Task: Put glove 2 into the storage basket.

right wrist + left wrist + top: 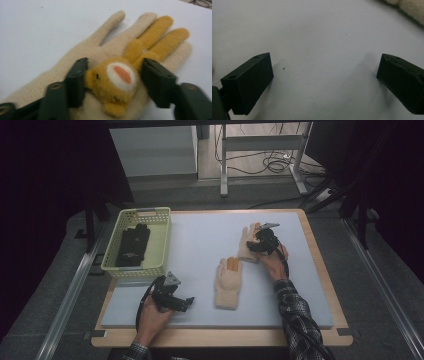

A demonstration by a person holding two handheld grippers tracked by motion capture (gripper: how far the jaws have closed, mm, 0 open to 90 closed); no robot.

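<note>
The left claw [186,302] is in the lower left of the high view, held by the left hand [152,317] that comes from the bottom edge. Its jaws are wide apart and nothing is between them. The right claw [252,245] is right of the centre; the right hand [274,262] and checked sleeve [297,315] reach up to it. Its jaws stand apart, not closed.

No readable text, label, brand, number or sign appeared anywhere. The black item in the basket [137,245] carried a small pale mark, but it was too small and blurred to read.
</note>
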